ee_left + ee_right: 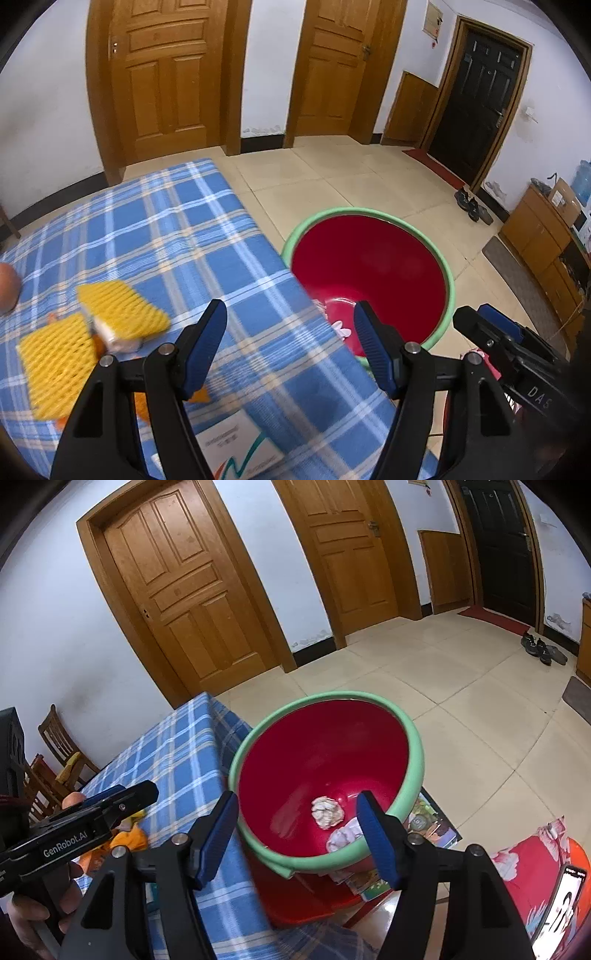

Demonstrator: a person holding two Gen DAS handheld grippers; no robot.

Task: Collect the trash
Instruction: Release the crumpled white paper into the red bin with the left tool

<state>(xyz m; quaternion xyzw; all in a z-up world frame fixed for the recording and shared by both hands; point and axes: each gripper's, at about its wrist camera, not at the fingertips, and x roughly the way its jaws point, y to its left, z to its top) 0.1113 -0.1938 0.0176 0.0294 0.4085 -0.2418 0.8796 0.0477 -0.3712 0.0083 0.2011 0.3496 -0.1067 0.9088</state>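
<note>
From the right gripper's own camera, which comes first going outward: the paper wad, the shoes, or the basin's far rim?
1. Paper wad, in the basin bottom, just ahead of the right gripper.
2. Far rim of the basin, beyond it.
3. Shoes, far right by the dark door.

Two yellow foam nets (122, 310), two paper wads (327, 812), one red basin (413, 731), two hand-held grippers (290, 343).

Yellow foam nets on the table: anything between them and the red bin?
Nothing visible blocks it. From the yellow foam nets, only bare checked tablecloth leads to the table edge; the red bin sits open just beyond.
</note>
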